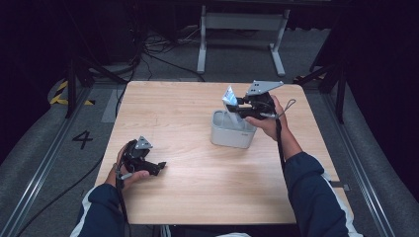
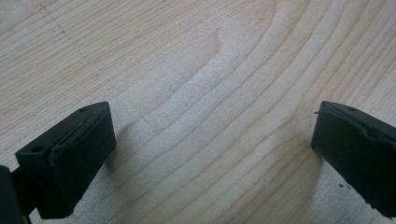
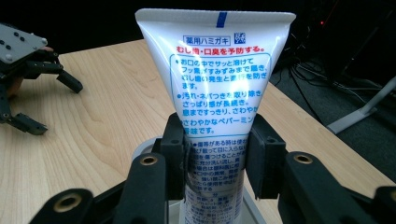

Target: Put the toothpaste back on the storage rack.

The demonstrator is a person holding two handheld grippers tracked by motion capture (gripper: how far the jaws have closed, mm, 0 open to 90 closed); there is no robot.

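We've got a wooden table (image 1: 197,187), bare apart from one grey rectangular cup (image 1: 231,131) standing right of centre. Beyond the far edge: a white metal stand (image 1: 242,22) on the floor and loose cables (image 1: 148,49) at the back left. Floor marking "4" (image 1: 82,139) off the table's left side.

Task item is a white toothpaste tube (image 1: 231,98) with blue and red Japanese print. We see it upright in the right gripper view (image 3: 217,70), flat crimped end up, lower end down inside the cup (image 3: 149,154). Cup rim sits just below the jaws. Nothing else near the cup, so nothing blocks the way around it.

Right gripper (image 1: 242,107): held above the cup's far right corner, jaws aimed left across the cup mouth, pinching the tube on both sides of its lower body. Our right forearm comes up from the bottom right edge, wrist bent inward, grey plate on top.

Left gripper (image 1: 157,168): low over the near left of the table, well apart from the cup, pointing right. Jaws spread wide, only wood grain between them (image 2: 210,140). Left hand wraps the body, sleeve at the near edge.
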